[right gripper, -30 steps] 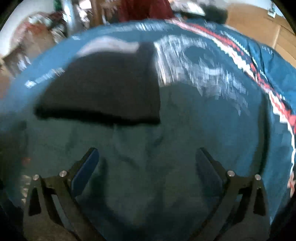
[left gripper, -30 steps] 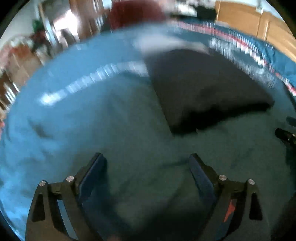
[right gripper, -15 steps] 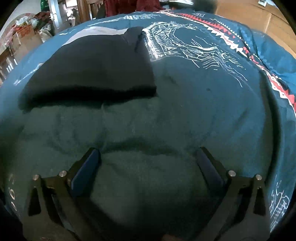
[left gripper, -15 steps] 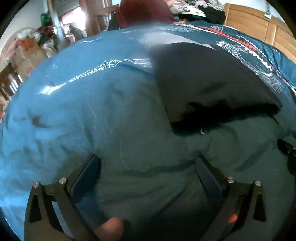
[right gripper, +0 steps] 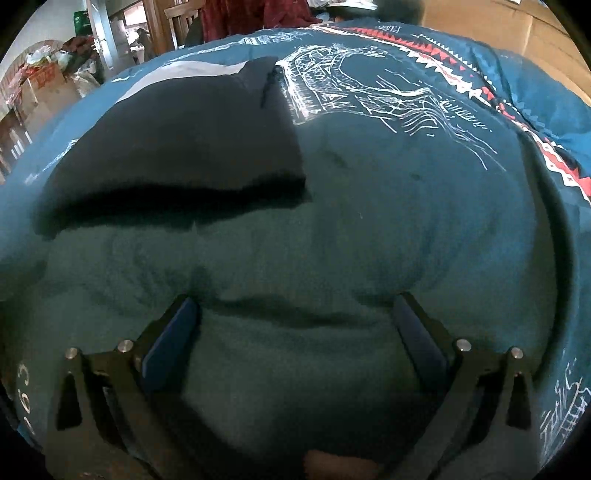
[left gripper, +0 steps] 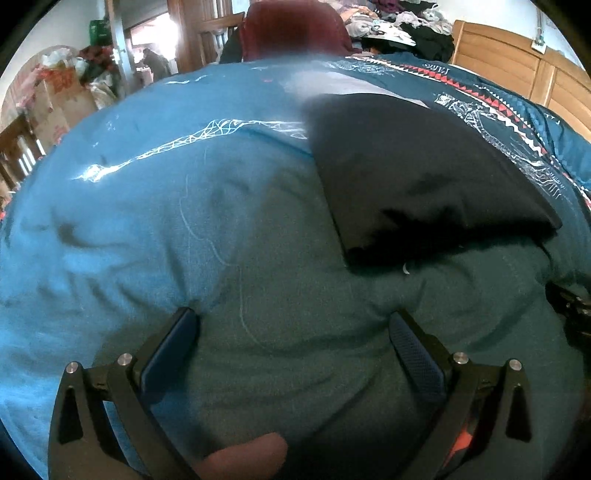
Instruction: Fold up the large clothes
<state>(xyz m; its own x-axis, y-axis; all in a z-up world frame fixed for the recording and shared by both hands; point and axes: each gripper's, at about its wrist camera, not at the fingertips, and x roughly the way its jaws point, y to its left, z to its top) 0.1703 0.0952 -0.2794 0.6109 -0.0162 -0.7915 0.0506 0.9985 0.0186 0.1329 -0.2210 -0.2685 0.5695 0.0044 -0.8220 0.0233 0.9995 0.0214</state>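
Note:
A large dark teal garment (left gripper: 295, 332) lies spread on the bed and also fills the lower half of the right wrist view (right gripper: 295, 280). A folded black garment (left gripper: 417, 177) lies just beyond it, and shows in the right wrist view (right gripper: 184, 140) at upper left. My left gripper (left gripper: 293, 332) is open, its blue pads pressed down into the teal fabric, which bulges between them. My right gripper (right gripper: 295, 321) is open too, pressed into the same fabric with a crease running between its fingers. The right gripper's tip (left gripper: 569, 306) shows at the left view's right edge.
A blue bedspread with white line drawings and a red zigzag border (right gripper: 424, 99) covers the bed. A wooden headboard (left gripper: 517, 70) stands at the far right. A pile of clothes (left gripper: 399, 22) and a dark red chair back (left gripper: 291, 26) lie beyond the bed. Clutter and a doorway (left gripper: 147, 55) are at far left.
Both grippers have come down and forward onto the teal garment. The fabric now bunches up between the open fingers. The black garment has not moved.

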